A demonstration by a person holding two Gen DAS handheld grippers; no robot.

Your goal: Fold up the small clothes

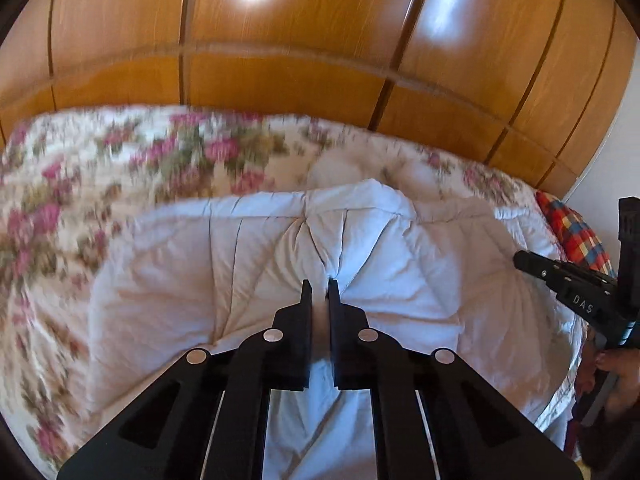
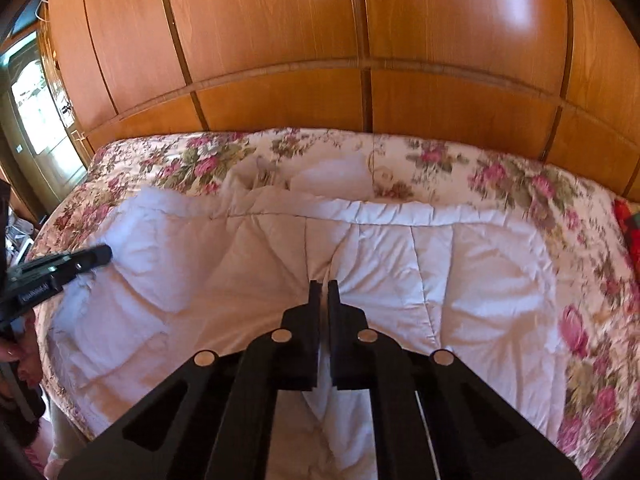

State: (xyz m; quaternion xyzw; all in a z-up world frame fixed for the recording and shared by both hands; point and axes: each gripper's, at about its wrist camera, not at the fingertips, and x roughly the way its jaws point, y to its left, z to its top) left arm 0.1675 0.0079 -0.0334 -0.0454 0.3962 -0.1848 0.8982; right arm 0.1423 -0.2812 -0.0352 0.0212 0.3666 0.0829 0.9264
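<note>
While angled downward, both claws pinch quilt (image 1: 256, 248).

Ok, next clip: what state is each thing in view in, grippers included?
Left hand-held gripper: shut on a pinch of white quilt.
Right hand-held gripper: shut on a pinch of white quilt.
White quilt: spread on the bed, creased, puckered at both grips.
Floral bedspread: lying flat under the quilt.
Wooden wardrobe: doors closed.
</note>
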